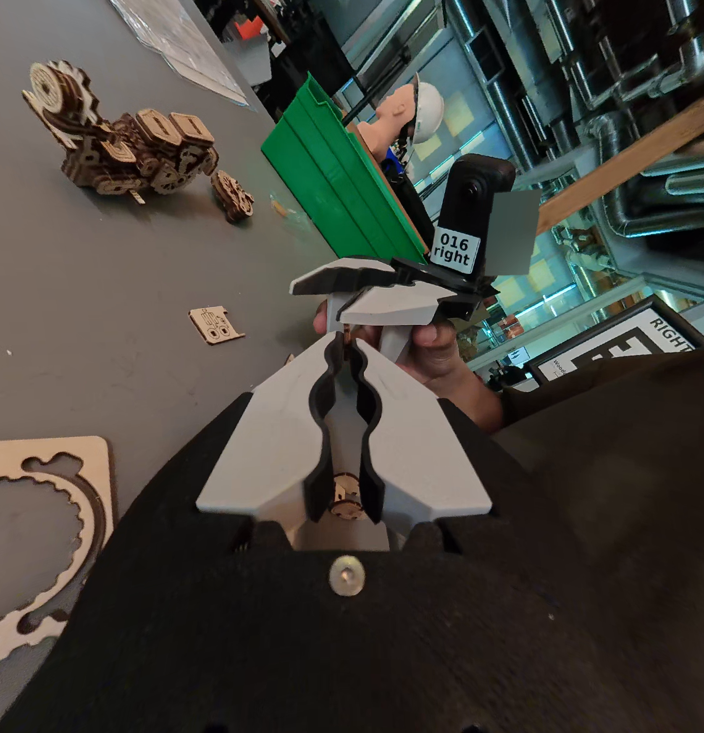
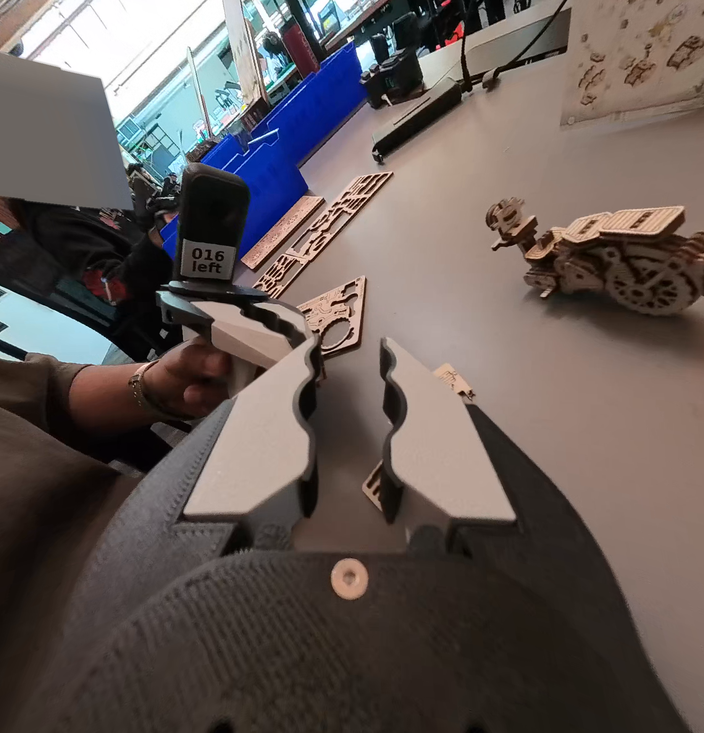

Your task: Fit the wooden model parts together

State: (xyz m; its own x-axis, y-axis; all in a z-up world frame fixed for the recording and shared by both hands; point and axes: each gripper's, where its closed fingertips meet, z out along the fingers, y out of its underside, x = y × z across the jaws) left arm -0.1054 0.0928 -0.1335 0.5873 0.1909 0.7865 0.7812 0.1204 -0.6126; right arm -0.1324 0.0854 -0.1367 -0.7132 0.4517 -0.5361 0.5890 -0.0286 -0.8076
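Note:
My left gripper point(image 1: 345, 345) is held above the table and shut on a small thin wooden part point(image 1: 347, 334) pinched at its fingertips. A round wooden part point(image 1: 344, 501) shows between the pads near the finger bases. My right gripper point(image 2: 350, 351) is open and empty, and its left fingertip almost touches the left gripper point(image 2: 303, 327). In the left wrist view the right gripper point(image 1: 318, 303) sits just beyond my tips. A partly built wooden motorcycle model point(image 1: 136, 154) point(image 2: 620, 258) stands on the grey table point(image 1: 65, 357).
A small wooden wheel assembly point(image 1: 233, 196) lies by the model. A small wood card point(image 1: 215, 325) point(image 2: 453, 380) and cut-out wood sheets point(image 1: 96, 496) point(image 2: 334, 313) lie on the table. A green bin point(image 1: 342, 178), blue bins point(image 2: 271, 166) and an instruction sheet point(image 2: 640, 59) line the edges. The grippers are tip to tip, or close to it.

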